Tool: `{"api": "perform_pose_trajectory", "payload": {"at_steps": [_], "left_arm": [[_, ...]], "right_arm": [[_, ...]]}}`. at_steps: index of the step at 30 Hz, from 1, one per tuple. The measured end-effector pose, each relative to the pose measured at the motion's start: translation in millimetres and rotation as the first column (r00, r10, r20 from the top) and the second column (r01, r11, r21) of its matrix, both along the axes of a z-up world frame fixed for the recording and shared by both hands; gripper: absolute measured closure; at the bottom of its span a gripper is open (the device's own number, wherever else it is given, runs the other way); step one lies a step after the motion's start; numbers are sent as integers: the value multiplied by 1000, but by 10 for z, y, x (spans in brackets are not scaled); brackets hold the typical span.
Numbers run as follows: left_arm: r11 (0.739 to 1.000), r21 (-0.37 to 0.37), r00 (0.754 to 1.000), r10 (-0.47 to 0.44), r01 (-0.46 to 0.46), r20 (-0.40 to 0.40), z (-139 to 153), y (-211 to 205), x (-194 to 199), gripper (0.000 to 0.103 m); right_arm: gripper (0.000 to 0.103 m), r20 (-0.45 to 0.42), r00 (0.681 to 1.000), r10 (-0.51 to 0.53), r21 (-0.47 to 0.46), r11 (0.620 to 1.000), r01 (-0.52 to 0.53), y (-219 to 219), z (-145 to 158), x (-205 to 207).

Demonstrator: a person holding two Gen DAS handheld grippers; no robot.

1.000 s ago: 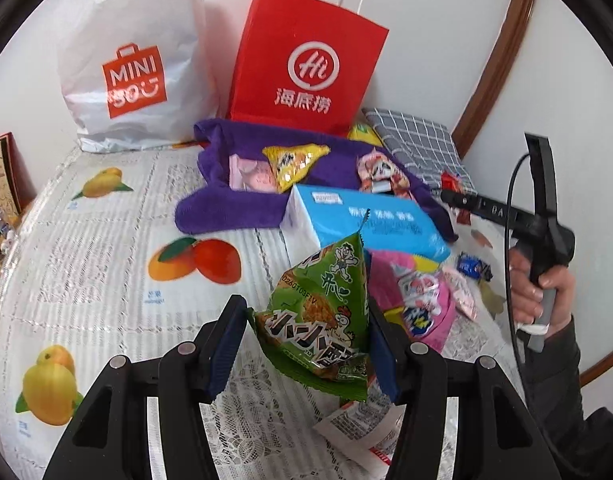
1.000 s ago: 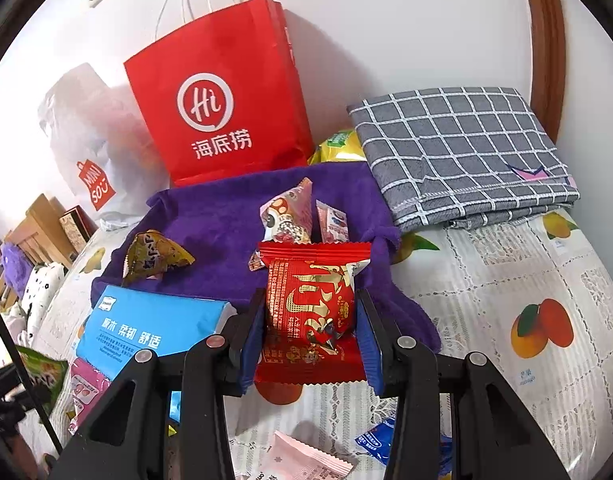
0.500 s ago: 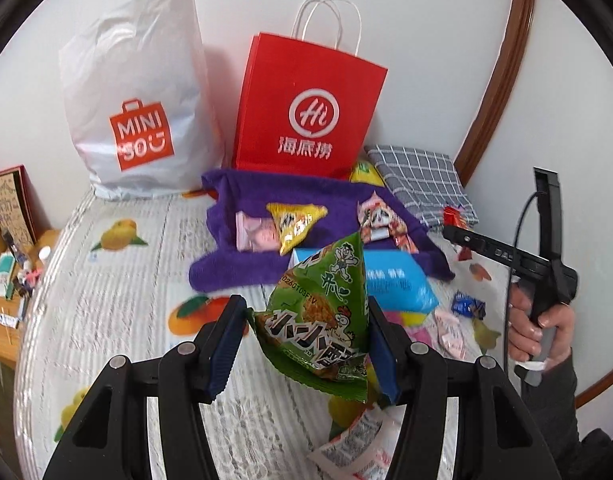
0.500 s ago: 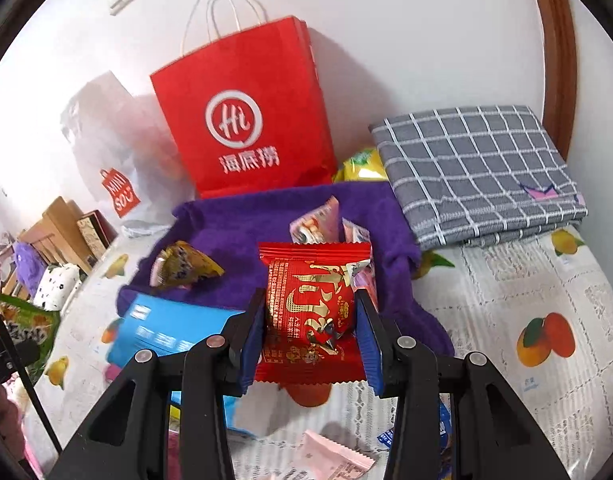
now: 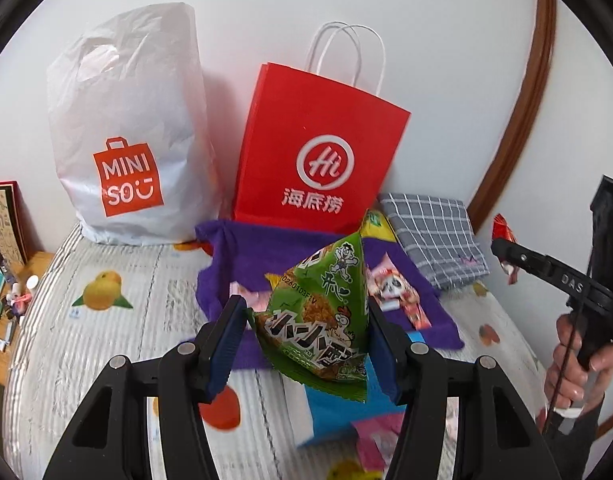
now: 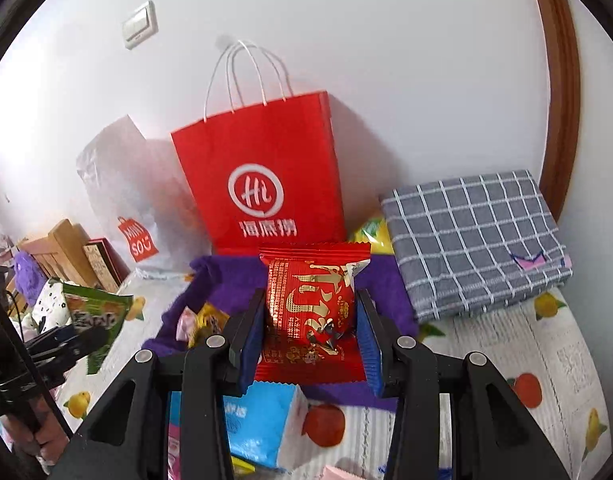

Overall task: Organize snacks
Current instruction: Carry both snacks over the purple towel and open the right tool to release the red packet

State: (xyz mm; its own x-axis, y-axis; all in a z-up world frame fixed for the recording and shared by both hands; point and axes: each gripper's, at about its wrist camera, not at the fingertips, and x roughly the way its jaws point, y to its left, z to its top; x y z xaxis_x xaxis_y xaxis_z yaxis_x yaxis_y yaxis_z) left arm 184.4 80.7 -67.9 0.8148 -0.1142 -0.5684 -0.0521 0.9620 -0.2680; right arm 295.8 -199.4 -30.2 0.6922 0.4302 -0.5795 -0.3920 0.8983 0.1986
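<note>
purple towel (image 5: 266, 264), loose snack packets (image 5: 394, 292)

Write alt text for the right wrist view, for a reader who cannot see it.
The right gripper is shut on a red foil snack packet, held up in front of a purple towel strewn with snacks. Behind stand a red paper bag against the white wall and a folded grey checked cloth.

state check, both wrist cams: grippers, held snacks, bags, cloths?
left gripper: shut on green triangular snack pack, held in the air.
right gripper: shut on red snack packet, held in the air.
red paper bag: upright against wall.
white Miniso bag: upright.
purple towel: spread, snacks on it.
grey checked cloth: folded.
</note>
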Motion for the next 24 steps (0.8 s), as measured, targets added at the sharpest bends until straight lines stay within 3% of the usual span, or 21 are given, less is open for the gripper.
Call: {"api": "perform_pose_trajectory", "payload": {"at_steps": [5,8,12,16,24], "left_arm": [[999,7,999,31,-31,35,-82,89,129,47],[999,8,999,46,-46,30,-184,148,177,47],[998,-10,998,64,-64,15,-303,214,204,47],[997,9,997,73,-73,-4,-370,214,251,47],[998,22,998,67,-66,-22,-450,177,289,47]], "right_arm": [[61,-16,999,38,25,999,-38,140,-96,164],[61,-28,996,86,27,996,-85,234,-349,283],[61,-113,992,58,3,998,-58,233,-667,436],[61,-164,985,60,44,998,-53,145,-840,512],[61,-183,981,62,11,998,-61,226,-1052,545]]}}
